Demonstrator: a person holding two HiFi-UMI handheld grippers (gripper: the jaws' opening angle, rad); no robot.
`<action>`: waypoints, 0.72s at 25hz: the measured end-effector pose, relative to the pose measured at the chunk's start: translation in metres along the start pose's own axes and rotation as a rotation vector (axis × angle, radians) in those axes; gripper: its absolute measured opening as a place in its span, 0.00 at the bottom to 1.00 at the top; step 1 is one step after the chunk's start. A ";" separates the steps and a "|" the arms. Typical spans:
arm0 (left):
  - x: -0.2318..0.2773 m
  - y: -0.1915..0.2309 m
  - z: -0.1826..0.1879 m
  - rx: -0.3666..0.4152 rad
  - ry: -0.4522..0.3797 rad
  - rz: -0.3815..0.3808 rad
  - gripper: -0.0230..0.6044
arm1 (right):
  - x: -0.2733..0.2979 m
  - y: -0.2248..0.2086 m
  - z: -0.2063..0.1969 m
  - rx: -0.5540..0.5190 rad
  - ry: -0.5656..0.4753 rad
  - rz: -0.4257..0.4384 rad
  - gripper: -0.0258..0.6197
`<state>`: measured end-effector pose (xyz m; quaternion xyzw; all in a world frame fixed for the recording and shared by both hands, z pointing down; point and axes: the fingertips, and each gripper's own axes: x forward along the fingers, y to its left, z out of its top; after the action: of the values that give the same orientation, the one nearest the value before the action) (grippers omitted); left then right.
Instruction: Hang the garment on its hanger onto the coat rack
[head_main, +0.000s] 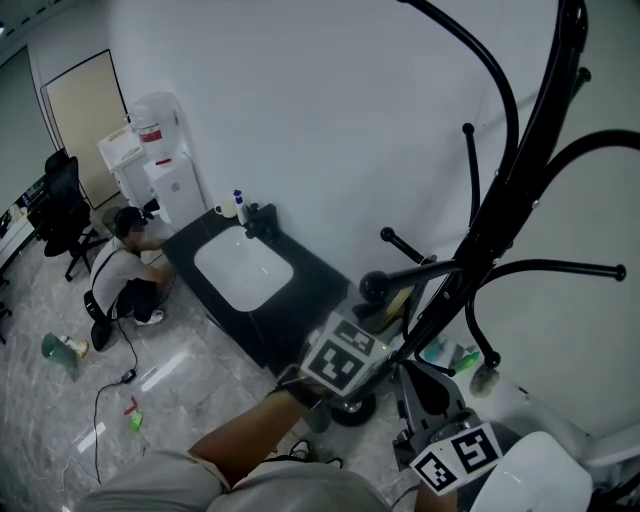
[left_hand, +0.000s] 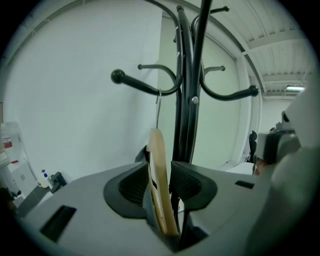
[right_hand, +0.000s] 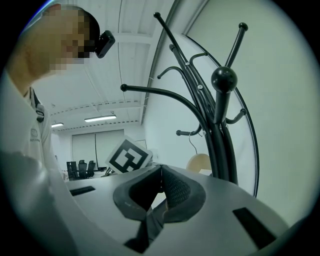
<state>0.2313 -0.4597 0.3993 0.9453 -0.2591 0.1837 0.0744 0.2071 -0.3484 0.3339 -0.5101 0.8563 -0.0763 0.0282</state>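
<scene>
The black coat rack (head_main: 520, 170) rises at the right of the head view. A wooden hanger (left_hand: 159, 175) hangs by its wire hook (left_hand: 158, 102) from a knobbed arm of the rack (left_hand: 145, 86). My left gripper (left_hand: 160, 185) is open, its jaws on either side of the hanger, with a thin gap at the right pad. In the head view the left gripper (head_main: 385, 325) reaches toward the pole. My right gripper (right_hand: 161, 172) is shut with nothing seen in it, low beside the rack (right_hand: 220, 130). It faces the hanger (right_hand: 200, 162). No garment is clearly seen on the hanger.
A black counter (head_main: 300, 255) with a white sink stands left of the rack. A water dispenser (head_main: 160, 160), a crouching person (head_main: 125, 275) and an office chair (head_main: 60, 210) are farther left. Rack arms (head_main: 560, 268) jut out at several heights. A white shape (head_main: 540, 470) fills the lower right.
</scene>
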 end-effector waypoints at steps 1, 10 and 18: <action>-0.006 0.000 0.002 0.013 -0.010 0.001 0.24 | 0.001 0.000 0.000 -0.002 -0.001 0.001 0.06; -0.069 -0.022 0.021 -0.003 -0.166 -0.038 0.09 | -0.011 0.001 0.000 -0.008 0.012 -0.007 0.06; -0.081 -0.067 0.021 0.007 -0.217 -0.181 0.05 | -0.020 -0.002 0.002 -0.043 0.036 -0.030 0.06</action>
<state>0.2080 -0.3705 0.3458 0.9793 -0.1789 0.0740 0.0587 0.2188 -0.3318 0.3314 -0.5217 0.8504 -0.0677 0.0007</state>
